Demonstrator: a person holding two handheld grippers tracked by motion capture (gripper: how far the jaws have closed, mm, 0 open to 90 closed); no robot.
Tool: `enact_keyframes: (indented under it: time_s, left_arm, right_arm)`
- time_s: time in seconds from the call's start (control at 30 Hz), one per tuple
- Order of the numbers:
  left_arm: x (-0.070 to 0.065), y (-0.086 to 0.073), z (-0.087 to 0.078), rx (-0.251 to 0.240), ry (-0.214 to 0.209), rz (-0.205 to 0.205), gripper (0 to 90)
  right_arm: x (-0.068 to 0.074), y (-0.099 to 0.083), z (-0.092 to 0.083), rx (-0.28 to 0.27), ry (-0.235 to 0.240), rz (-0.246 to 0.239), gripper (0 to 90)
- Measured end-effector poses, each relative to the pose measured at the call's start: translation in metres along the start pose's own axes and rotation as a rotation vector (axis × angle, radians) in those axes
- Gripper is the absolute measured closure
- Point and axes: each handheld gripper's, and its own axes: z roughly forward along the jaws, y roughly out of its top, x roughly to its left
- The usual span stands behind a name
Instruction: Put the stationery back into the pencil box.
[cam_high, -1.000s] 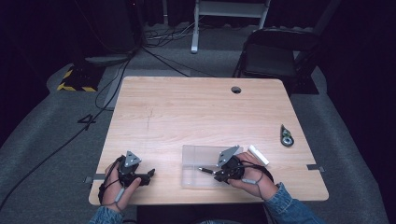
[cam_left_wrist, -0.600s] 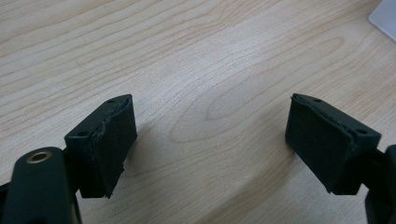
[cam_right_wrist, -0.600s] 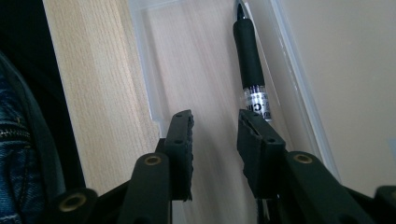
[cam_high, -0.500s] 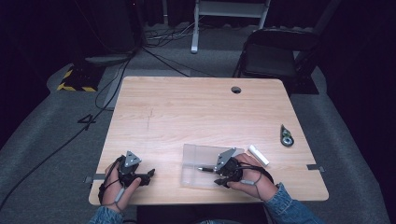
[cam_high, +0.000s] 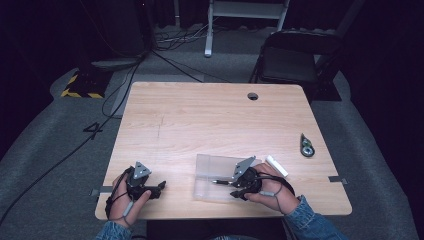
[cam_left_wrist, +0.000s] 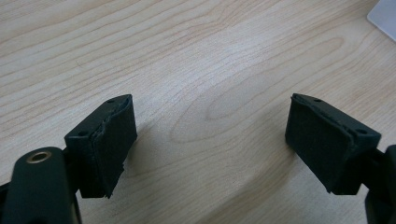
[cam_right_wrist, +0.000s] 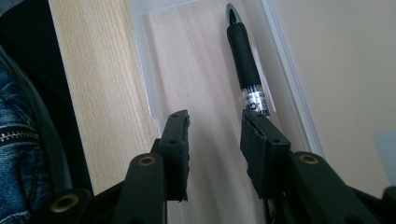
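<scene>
I see light wood table (cam_high: 200, 120), round cable hole (cam_high: 252, 96) near far edge. Grey carpet floor (cam_high: 60, 150) around it, white "4" mark (cam_high: 93, 130) left of table. Black folding chair (cam_high: 295, 60) beyond far right corner. Black cables (cam_high: 165, 52) trail across floor. Yellow-black striped base (cam_high: 80, 86) far left. Surroundings dark from my view.

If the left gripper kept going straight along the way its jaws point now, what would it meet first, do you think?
Mostly bare table. The left gripper is open and aims low across the wood, toward the clear tray. That tray's corner sits off to the side in its own view, so it may well pass it.
</scene>
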Motion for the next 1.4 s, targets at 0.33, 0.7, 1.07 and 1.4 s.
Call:
enact_keyframes:
  time_s: [0.33, 0.7, 1.07, 1.4]
  left_arm:
    - [0.001, 0.000, 0.000, 0.005, -0.004, 0.007, 16.6]
    - [0.001, 0.003, 0.002, 0.011, -0.004, 0.014, 15.1]
    - [0.002, 0.007, 0.006, 0.012, -0.006, 0.016, 14.4]
    - [0.003, 0.008, 0.008, 0.009, -0.007, 0.015, 14.4]
  right_arm:
    - [-0.002, 0.001, -0.016, -0.060, -0.012, 0.024, 63.6]
    - [-0.013, -0.006, -0.048, -0.197, -0.093, 0.097, 56.8]
    - [-0.040, -0.038, -0.088, -0.290, -0.217, 0.250, 51.5]
    - [-0.061, -0.065, -0.108, -0.321, -0.318, 0.373, 47.5]
